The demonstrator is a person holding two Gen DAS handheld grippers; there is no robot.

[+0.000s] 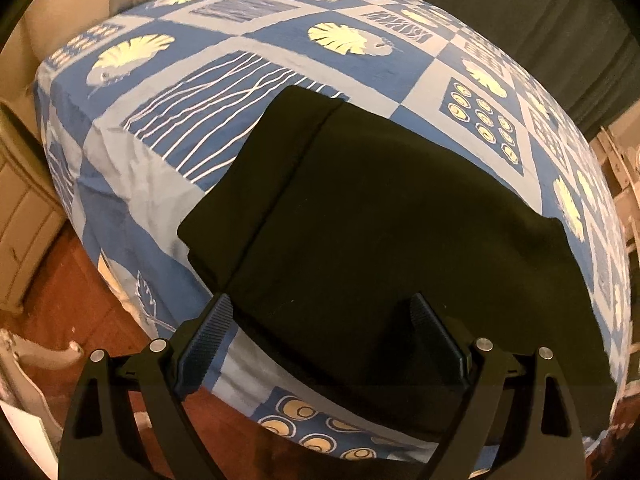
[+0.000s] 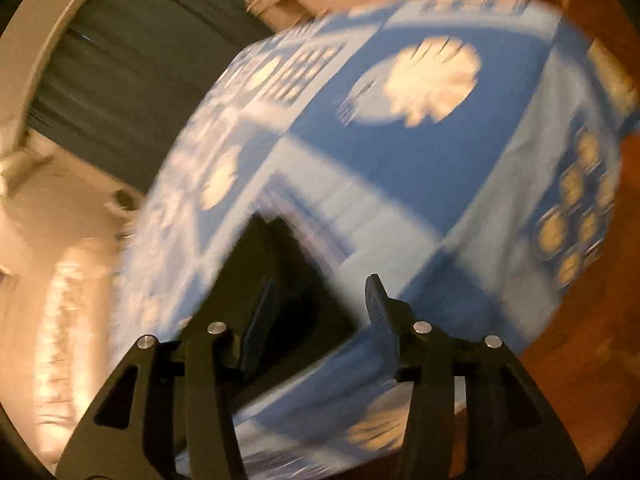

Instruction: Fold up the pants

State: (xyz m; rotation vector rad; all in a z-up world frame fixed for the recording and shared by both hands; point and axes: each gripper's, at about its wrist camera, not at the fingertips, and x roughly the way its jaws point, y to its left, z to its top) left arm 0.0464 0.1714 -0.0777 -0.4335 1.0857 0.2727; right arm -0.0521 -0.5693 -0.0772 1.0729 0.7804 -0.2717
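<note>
The black pants (image 1: 380, 216) lie folded flat on a bed with a blue patterned cover (image 1: 248, 60), near its front edge. A fold line runs down their left part. My left gripper (image 1: 320, 336) is open and empty, its fingers spread just above the near edge of the pants. In the blurred right wrist view, a corner of the pants (image 2: 288, 280) shows over the cover (image 2: 400, 168). My right gripper (image 2: 320, 304) is open and empty above that corner.
The bed's front edge drops to a wooden floor (image 1: 60, 300). A pale cabinet (image 1: 20, 208) stands at the left. A dark curtain (image 1: 540, 12) hangs behind the bed. White furniture (image 1: 624, 184) stands at the right.
</note>
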